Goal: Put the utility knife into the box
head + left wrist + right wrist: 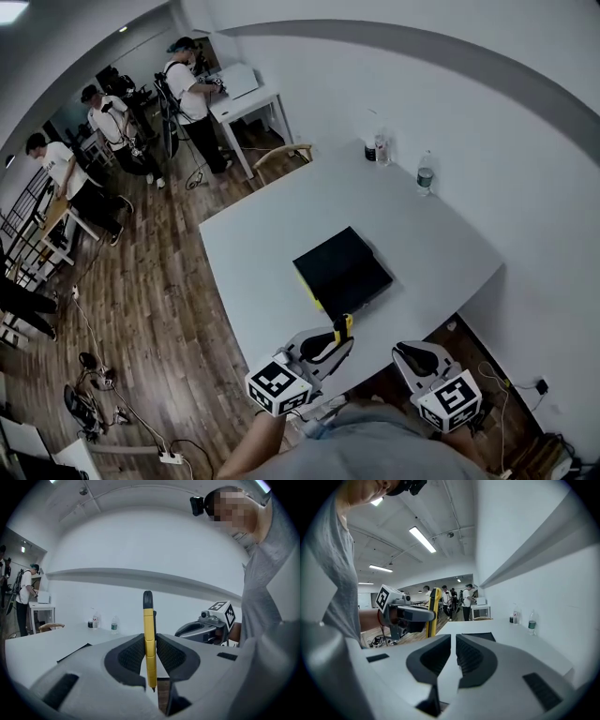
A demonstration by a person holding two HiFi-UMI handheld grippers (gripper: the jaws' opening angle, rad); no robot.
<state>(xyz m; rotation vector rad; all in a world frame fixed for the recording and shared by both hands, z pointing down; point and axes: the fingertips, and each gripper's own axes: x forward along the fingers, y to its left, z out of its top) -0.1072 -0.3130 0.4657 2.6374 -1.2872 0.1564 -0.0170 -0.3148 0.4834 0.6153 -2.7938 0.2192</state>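
Note:
A yellow utility knife [149,634] with a black tip stands upright between the pads of my left gripper [150,654], which is shut on it. In the head view this gripper [337,345] hovers at the near edge of the white table [441,253], just short of the black box [342,272], with the knife [344,328] sticking up from it. The box lies flat in the middle of the table. My right gripper [406,354] hangs to the right, off the table's near edge; its jaws [453,651] are shut with nothing between them.
Two bottles [426,173] [382,150] and a dark cup [369,152] stand at the table's far edge by the wall. Several people work at the back left near a small white table [246,101]. A wooden chair [281,152] stands behind the table.

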